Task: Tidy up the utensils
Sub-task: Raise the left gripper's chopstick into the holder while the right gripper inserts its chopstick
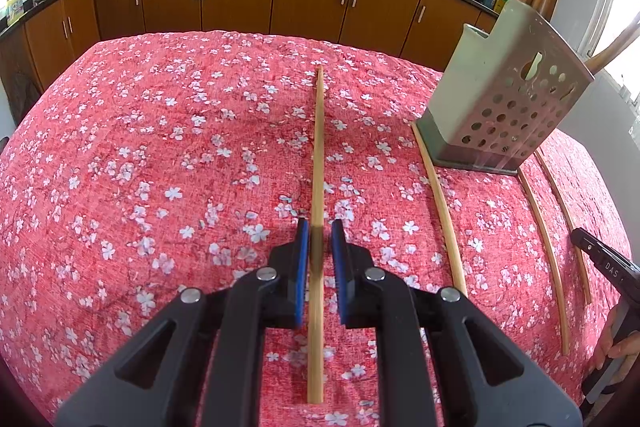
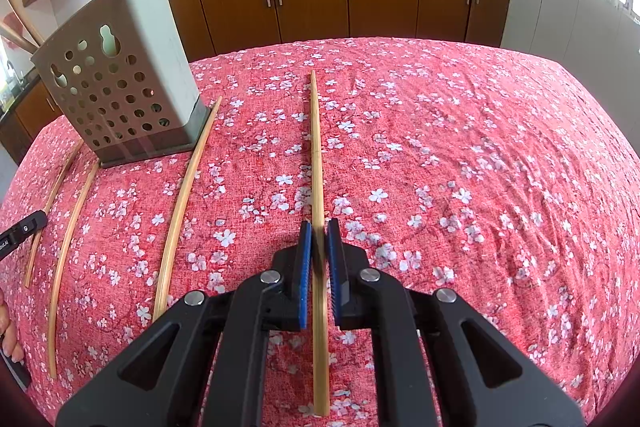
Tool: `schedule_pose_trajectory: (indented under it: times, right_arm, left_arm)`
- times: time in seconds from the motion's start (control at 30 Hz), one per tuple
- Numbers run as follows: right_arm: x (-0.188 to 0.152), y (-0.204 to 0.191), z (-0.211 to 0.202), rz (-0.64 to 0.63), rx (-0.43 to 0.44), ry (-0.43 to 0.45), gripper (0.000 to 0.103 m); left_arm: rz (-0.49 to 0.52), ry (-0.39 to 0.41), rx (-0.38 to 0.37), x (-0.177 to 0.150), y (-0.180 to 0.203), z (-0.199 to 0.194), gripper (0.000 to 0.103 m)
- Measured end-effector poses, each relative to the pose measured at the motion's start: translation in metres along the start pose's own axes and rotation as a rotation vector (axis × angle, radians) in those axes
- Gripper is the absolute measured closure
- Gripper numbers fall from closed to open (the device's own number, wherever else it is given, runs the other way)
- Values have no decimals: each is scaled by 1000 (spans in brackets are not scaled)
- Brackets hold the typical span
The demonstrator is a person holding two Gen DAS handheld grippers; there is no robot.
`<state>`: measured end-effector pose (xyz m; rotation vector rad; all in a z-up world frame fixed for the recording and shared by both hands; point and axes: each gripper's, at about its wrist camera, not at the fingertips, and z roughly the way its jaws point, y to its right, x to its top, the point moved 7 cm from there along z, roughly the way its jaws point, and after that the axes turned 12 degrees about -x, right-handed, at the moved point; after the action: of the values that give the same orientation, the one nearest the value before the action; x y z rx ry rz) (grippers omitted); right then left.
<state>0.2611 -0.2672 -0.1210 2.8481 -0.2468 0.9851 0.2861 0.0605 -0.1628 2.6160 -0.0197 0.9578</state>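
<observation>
Left gripper [image 1: 320,229] clamped on a chopstick [image 1: 318,147], right gripper [image 2: 320,227] clamped on another chopstick [image 2: 316,147], both over the red cloth [image 1: 160,147] near the holder [image 1: 500,99].

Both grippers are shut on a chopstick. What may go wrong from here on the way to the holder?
1. The left gripper and right gripper each pinch a thin chopstick, the left chopstick and the right chopstick. Most of each sticks out ahead, so it may swivel or slip.
2. Both probably go to one narrow utensil holder, so the grippers may collide.
3. A loose chopstick lies beside its base and could get knocked.
</observation>
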Motion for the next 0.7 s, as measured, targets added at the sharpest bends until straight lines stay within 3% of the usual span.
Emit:
schedule_pose_trajectory:
  times: [0.5,0.7]
  right_arm:
    - [-13,1,-12,-3,25,-3,93]
    - [-17,1,-21,5,30,-7,95]
  left_arm:
    - [76,-36,23,-20,8,-15,89]
    - [71,-41,26,-24,6,-21,95]
